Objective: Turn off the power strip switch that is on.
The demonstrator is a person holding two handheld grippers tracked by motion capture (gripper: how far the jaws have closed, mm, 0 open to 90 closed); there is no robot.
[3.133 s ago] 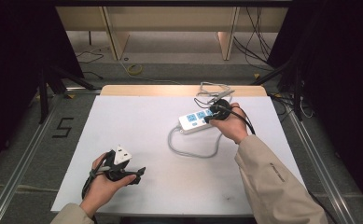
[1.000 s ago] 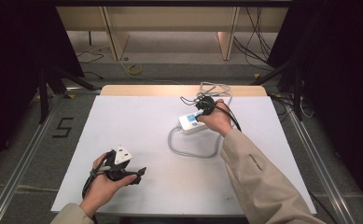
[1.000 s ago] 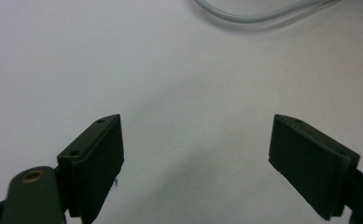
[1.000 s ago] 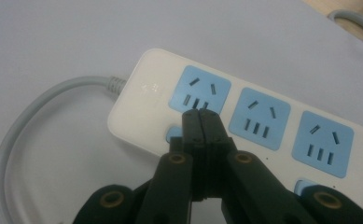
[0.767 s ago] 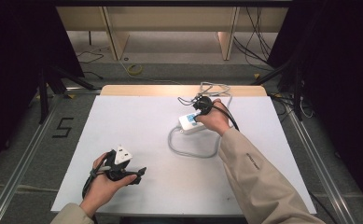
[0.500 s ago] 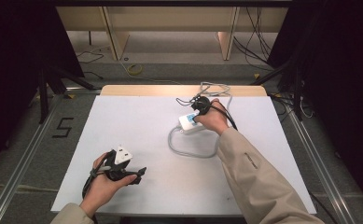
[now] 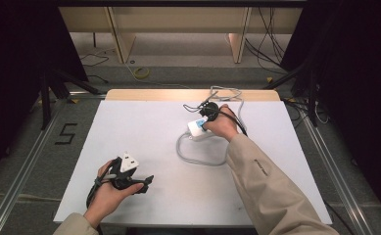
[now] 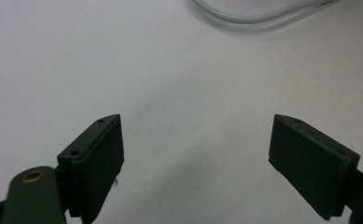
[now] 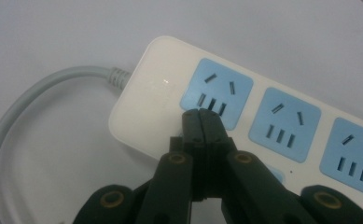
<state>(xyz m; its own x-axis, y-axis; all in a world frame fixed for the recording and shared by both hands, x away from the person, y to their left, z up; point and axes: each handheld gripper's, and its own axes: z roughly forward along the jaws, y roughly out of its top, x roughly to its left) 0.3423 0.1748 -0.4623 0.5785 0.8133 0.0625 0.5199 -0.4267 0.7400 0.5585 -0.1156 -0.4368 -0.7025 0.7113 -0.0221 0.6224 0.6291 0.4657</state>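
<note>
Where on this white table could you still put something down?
The table is bare between the left gripper and the grey cord, and along its far left. It is crowded around the power strip under the right gripper.

White table (image 7: pixel 129 127) with wooden far edge, grey floor (image 7: pixel 178 73) (cables strewn), wooden shelving legs (image 7: pixel 119 34), dark surrounds.

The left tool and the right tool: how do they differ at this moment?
The left tool has its jaws wide apart with nothing between them, while the right tool has its jaws shut together. The left tool is over bare white table near the person, while the right tool has its tips at the cable end of the power strip, by a blue socket. Both have black jaws.
</note>
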